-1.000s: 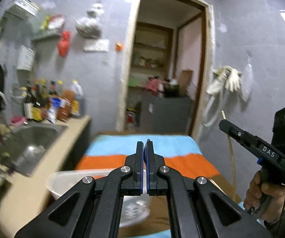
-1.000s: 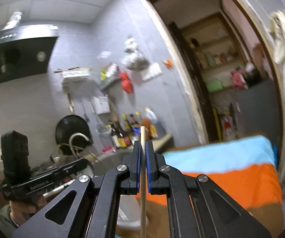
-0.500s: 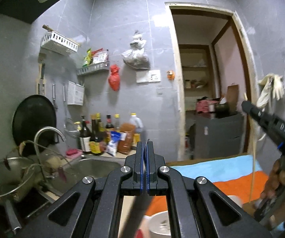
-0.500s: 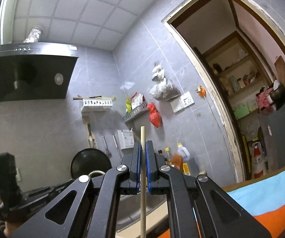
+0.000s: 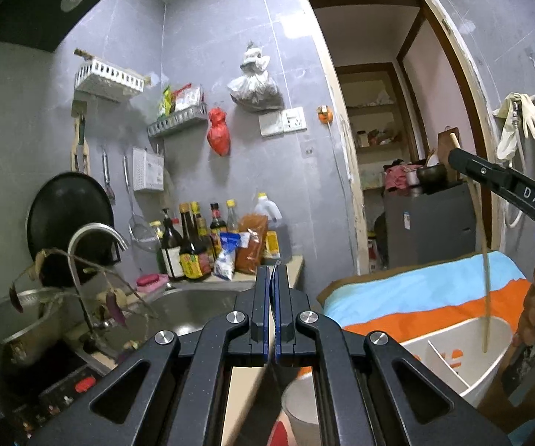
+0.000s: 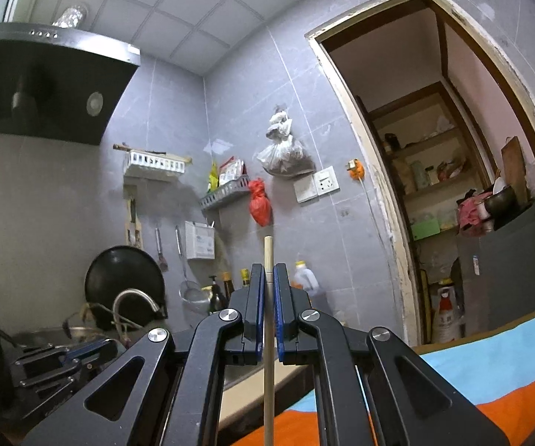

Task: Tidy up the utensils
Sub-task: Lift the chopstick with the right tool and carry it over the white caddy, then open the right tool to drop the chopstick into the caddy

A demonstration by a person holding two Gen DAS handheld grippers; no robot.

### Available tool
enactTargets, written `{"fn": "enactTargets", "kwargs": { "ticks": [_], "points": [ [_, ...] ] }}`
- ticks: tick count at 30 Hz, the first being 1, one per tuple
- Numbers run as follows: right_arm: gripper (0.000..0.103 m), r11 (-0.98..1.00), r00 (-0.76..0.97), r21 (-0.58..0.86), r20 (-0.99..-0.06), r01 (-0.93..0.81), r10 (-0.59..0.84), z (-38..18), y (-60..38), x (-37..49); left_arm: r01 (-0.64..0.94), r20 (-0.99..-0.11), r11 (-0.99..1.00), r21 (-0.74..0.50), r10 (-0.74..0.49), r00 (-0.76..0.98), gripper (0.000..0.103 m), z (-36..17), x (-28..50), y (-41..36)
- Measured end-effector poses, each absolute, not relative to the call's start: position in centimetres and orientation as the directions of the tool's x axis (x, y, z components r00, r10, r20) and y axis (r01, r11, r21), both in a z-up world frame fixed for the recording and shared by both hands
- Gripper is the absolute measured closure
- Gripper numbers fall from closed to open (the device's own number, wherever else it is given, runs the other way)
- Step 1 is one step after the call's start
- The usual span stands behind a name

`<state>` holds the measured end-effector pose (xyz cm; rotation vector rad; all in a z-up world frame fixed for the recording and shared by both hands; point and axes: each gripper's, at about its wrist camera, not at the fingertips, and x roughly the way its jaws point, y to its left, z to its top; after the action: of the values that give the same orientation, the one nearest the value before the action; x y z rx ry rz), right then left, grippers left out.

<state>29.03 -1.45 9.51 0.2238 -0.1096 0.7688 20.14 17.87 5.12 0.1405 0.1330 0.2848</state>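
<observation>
Chopstick (image 6: 268, 338) clamped upright in right tongs (image 6: 266, 297), lower tip hanging inside white divided utensil holder (image 5: 488, 373) on striped cloth, left tongs (image 5: 271, 297) shut and empty: lower straight into one compartment, clear of divider, before releasing.

We are in a small home kitchen: a steel sink (image 5: 193, 304) with a curved tap (image 5: 92, 234), sauce bottles (image 5: 193, 245) crowded on the bench (image 5: 289, 264), a black range hood (image 6: 44, 85) overhead, and a wok (image 5: 68, 215) against grey tiles (a doorway (image 5: 386, 130) opens onto pantry shelves (image 6: 427, 171)).
</observation>
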Motion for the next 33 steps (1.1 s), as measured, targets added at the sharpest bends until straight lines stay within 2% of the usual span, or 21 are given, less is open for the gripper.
{"fn": "enactTargets", "kwargs": {
  "ticks": [11, 19, 22, 23, 25, 28, 33],
  "points": [
    [0.1, 0.685, 0.699, 0.15, 0.065, -0.713, 0.713, 7.7, -0.9, 29.0, -0.155, -0.233, 0.987, 0.047, 0.162, 0.959, 0.101, 4.4, 20.5, 18.1],
    [0.097, 0.66, 0.664, 0.164, -0.039, -0.733, 0.747, 7.0, -1.3, 28.6, -0.004, -0.343, 0.984, -0.179, -0.058, 0.937, 0.096, 5.2, 20.9, 19.5],
    [0.09, 0.655, 0.657, 0.169, -0.053, -0.737, 0.752, 7.2, -1.6, 28.2, 0.02, -0.362, 0.967, -0.255, -0.115, 0.925, 0.091, 5.4, 20.9, 20.1],
    [0.085, 0.654, 0.656, 0.172, -0.053, -0.737, 0.753, 7.3, -1.8, 28.1, 0.025, -0.361, 0.962, -0.271, -0.126, 0.924, 0.088, 5.5, 20.8, 20.2],
    [0.081, 0.652, 0.655, 0.178, -0.05, -0.737, 0.754, 7.7, -2.4, 27.7, 0.036, -0.346, 0.956, -0.291, -0.14, 0.928, 0.073, 5.9, 20.4, 20.1],
    [0.074, 0.659, 0.663, 0.183, -0.05, -0.729, 0.747, 8.2, -3.4, 27.1, 0.051, -0.315, 0.951, -0.305, -0.151, 0.937, 0.063, 6.6, 19.6, 19.7],
    [0.044, 0.681, 0.689, 0.182, -0.029, -0.709, 0.725, 9.6, -6.0, 25.5, 0.07, -0.27, 0.952, -0.297, -0.154, 0.951, 0.048, 7.9, 18.2, 18.0]
  ]
}}
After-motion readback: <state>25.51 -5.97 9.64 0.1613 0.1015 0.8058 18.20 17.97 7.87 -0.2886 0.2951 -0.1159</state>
